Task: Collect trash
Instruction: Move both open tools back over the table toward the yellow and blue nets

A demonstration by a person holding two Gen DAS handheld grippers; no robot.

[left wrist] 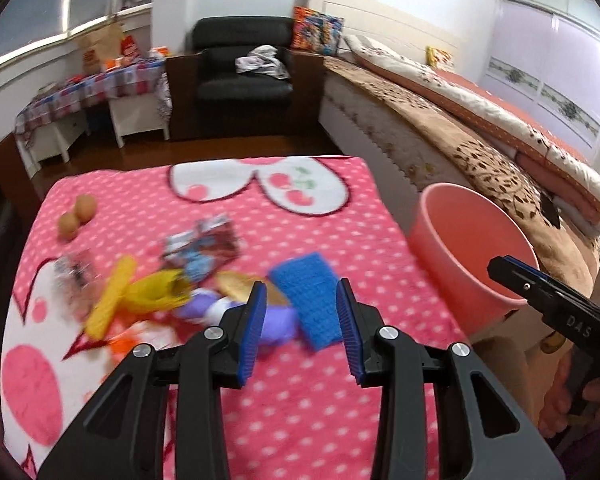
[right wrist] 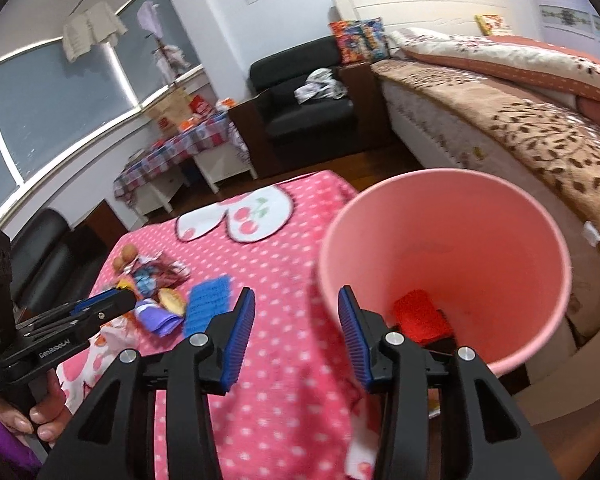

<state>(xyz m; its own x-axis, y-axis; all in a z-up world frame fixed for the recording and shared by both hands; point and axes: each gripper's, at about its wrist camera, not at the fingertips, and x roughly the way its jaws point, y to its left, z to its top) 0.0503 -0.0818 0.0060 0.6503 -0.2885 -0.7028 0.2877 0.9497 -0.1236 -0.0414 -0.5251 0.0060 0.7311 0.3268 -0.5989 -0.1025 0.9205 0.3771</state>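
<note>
Left gripper (left wrist: 300,312) gapes empty, nearest the blue sponge (left wrist: 310,300) lying lengthways just ahead; right gripper (right wrist: 296,320), jaws apart and empty, hangs beside the pink bin (right wrist: 500,208).

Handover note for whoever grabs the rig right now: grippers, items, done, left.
Left hand-held gripper: open, empty, above the blue rectangular sponge.
Right hand-held gripper: open, empty, at the round pink plastic bin.
Done: a red item lies in the bin.
Left: sponge, purple wrapper, yellow wrapper, foil snack packet on the pink polka-dot blanket.
</note>
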